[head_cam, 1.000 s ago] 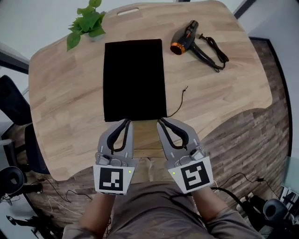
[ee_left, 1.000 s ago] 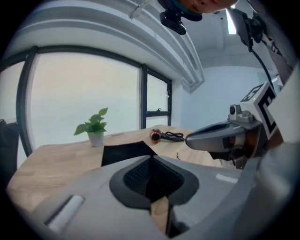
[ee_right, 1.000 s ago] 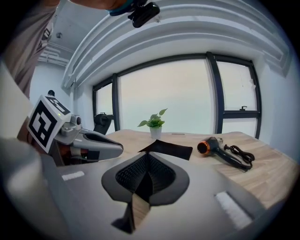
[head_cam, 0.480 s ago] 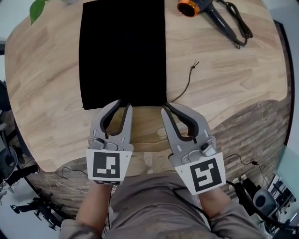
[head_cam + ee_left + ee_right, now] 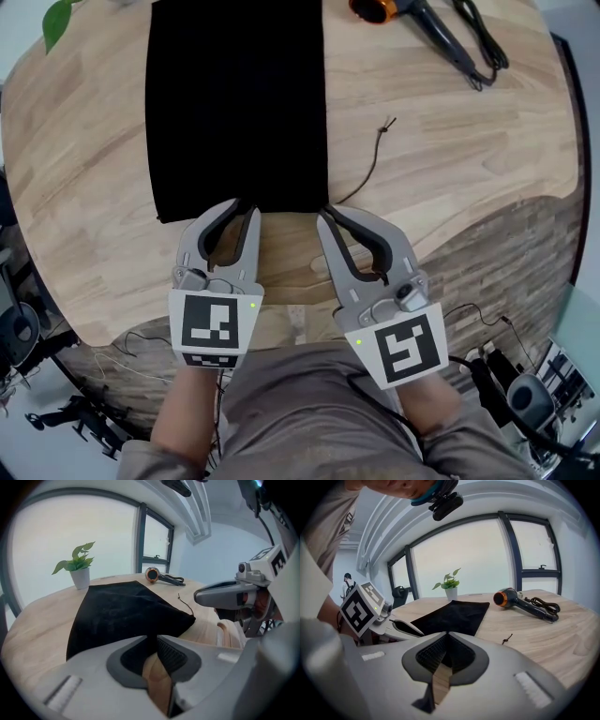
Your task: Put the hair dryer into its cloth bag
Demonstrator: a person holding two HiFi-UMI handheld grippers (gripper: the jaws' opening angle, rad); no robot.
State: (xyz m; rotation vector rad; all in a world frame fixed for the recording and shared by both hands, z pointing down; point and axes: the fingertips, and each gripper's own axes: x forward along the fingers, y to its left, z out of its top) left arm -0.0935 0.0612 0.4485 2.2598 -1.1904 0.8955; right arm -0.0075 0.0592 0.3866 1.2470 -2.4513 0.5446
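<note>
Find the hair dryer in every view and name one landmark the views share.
Head view: hair dryer at the top edge, right of centre, partly cut off.
Left gripper view: upper centre, small and far.
Right gripper view: right of centre, orange end toward the left.
Shared landmark: the black cloth bag; the dryer lies past its far right corner.

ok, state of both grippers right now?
Left gripper: closed, tips at the near edge of the cloth bag, no grip visible.
Right gripper: closed, empty.
</note>
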